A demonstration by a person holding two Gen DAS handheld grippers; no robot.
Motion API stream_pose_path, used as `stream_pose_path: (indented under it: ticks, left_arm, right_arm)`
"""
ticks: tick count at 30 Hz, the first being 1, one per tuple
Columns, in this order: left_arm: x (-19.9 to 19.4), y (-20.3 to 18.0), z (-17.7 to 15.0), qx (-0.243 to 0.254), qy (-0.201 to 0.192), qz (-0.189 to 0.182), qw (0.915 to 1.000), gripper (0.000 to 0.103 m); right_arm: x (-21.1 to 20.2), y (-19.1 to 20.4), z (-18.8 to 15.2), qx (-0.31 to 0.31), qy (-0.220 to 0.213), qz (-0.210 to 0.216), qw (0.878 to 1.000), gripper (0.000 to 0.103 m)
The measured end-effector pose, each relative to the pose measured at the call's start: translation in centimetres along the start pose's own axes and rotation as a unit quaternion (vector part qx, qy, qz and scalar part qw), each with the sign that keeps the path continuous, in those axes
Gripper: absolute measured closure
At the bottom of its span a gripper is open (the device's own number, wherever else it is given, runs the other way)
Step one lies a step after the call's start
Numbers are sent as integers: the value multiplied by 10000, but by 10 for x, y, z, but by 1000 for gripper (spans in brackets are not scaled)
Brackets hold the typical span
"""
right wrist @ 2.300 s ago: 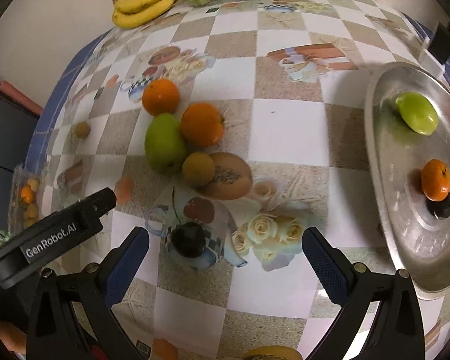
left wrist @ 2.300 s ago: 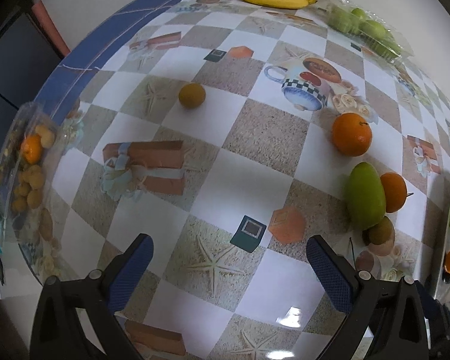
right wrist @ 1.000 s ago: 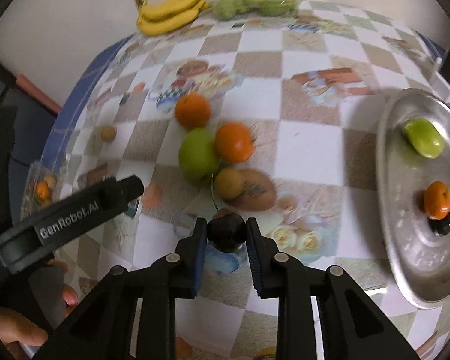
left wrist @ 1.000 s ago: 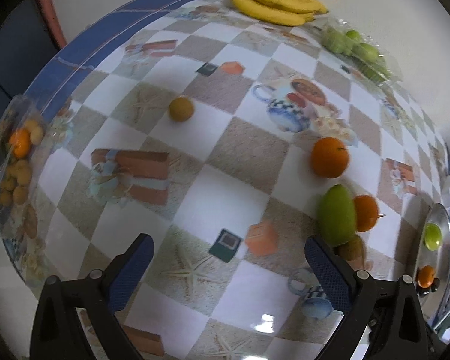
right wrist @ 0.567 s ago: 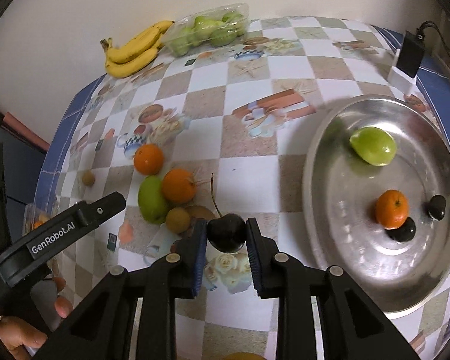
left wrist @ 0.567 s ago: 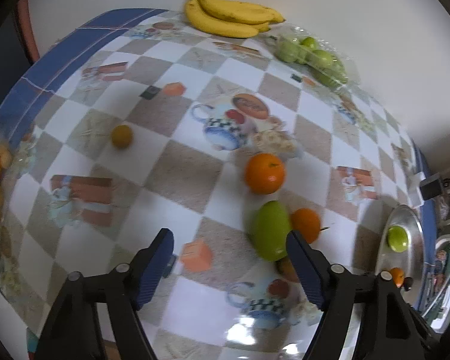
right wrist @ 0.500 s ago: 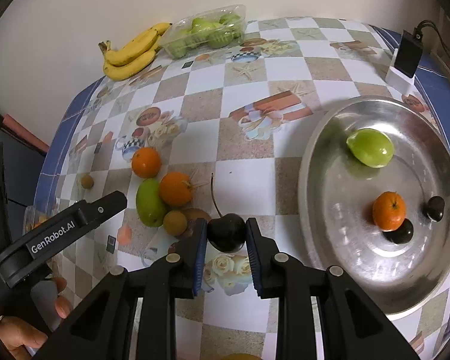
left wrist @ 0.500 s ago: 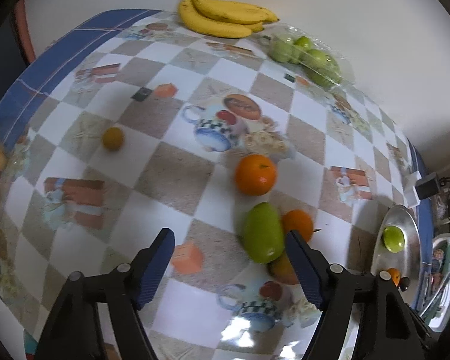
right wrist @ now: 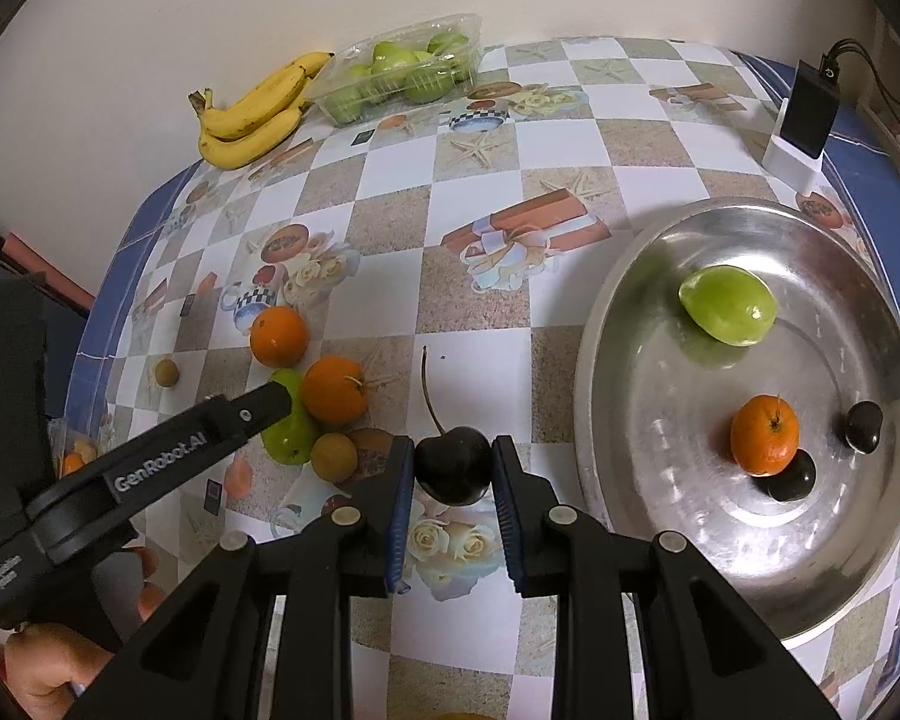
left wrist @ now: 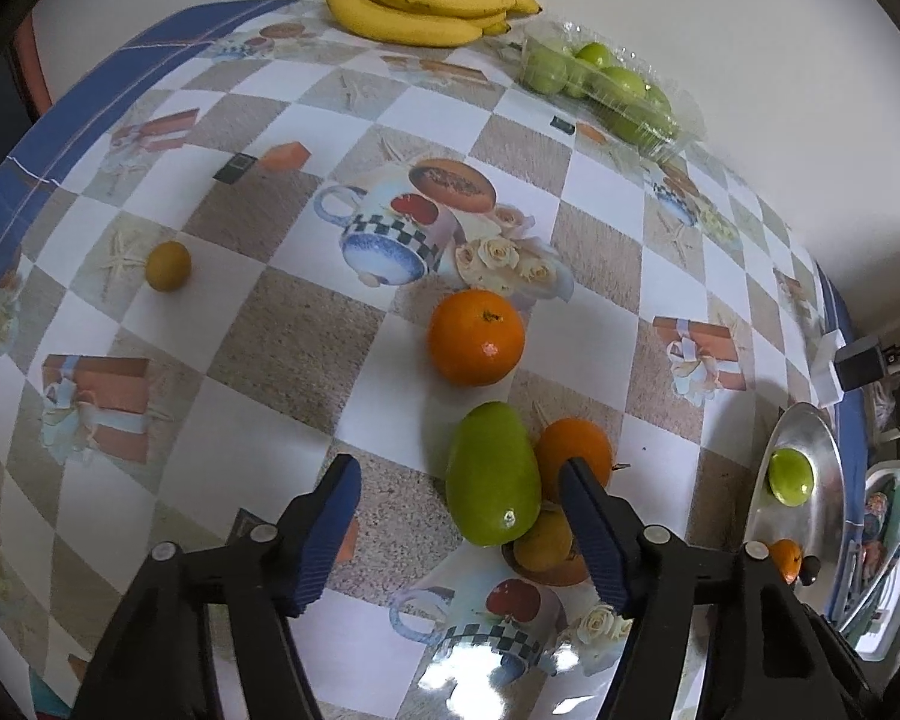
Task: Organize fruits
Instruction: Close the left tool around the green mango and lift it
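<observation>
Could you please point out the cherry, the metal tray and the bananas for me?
cherry [right wrist: 453,465], right wrist view, middle of its dark body.
metal tray [right wrist: 648,360], right wrist view, bare floor.
bananas [left wrist: 417,0], left wrist view, middle of the bunch.

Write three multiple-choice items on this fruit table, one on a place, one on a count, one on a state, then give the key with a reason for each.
1. Where do the bananas lie?
A. on the metal tray
B. at the far edge by the wall
C. between the left tool's fingers

2. How many fruits lie on the metal tray?
A. two
B. four
C. six

3. What is the right tool doing?
A. gripping a dark cherry
B. standing open and empty
C. gripping an orange

Key: B, the bunch lies beside the clear box of green fruit; B, one green, one orange, two dark; A, the dark cherry sits clamped between both pads.
</observation>
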State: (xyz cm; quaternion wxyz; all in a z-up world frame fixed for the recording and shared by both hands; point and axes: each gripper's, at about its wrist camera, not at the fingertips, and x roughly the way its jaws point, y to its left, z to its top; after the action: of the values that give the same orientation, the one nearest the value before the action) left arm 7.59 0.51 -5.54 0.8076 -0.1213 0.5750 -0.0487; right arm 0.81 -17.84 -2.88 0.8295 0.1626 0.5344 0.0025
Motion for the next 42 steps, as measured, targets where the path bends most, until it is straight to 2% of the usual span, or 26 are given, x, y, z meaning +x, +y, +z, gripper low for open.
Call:
stream_pose_path:
  ticks: [5, 10, 18, 21, 25, 32, 34, 42]
  left_arm:
    - [5, 2, 1, -118, 80, -27, 9999, 42]
    - [1, 3, 1, -214, 54, -172, 9996, 58]
    - [-16, 23, 8, -624, -352, 43, 9974, 58]
    - [-13, 18, 8, -515, -243, -75, 9983, 58]
    - [-3, 9, 6, -280, -74, 74, 9996, 58]
    - [8, 17, 4, -475, 136, 3, 9988, 58]
    - [8, 17, 4, -467, 133, -21, 9988, 63]
    - [0, 19, 5, -520, 42, -68, 9986, 64]
  right_arm:
    - [1, -1, 1, -2, 26, 0, 10000, 76]
    - [0, -3, 1, 19, 15, 10, 10000, 76]
    - [-2, -4, 2, 22, -2, 6, 10000, 76]
    - [-2, -4, 2, 23, 0, 6, 10000, 76]
    - [-2, -4, 2, 18, 5, -1, 10000, 76]
    - [-2, -5, 1, 32, 8, 15, 10000, 76]
    - [-1, -6, 1, 36, 6, 19, 10000, 76]
    - [-3, -8, 2, 54, 10, 16, 10000, 76]
